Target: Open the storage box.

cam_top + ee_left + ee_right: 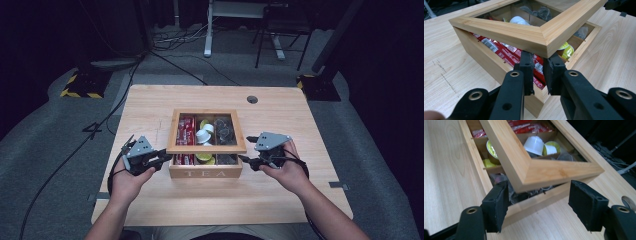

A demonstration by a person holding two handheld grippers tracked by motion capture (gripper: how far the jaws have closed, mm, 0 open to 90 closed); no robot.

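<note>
Glare on the glass pane of the lid (206,148) blurs the box's contents from the high view; the gripper views look under the raised lid instead. Red sachets (509,51) fill the compartment nearest the left gripper (538,72), whose jaws stand narrowly apart just under the lid's front corner, touching nothing that can be made out. White and yellow-green capsules (534,145) sit in the middle compartments, and dark packets (524,195), hard to identify, lie nearest the right gripper (537,206), whose jaws are spread wide either side of the lid's other corner. The wooden tea box (206,173), lettered TEA, stands mid-table (150,105), lid tilted up on its far edge.
</note>
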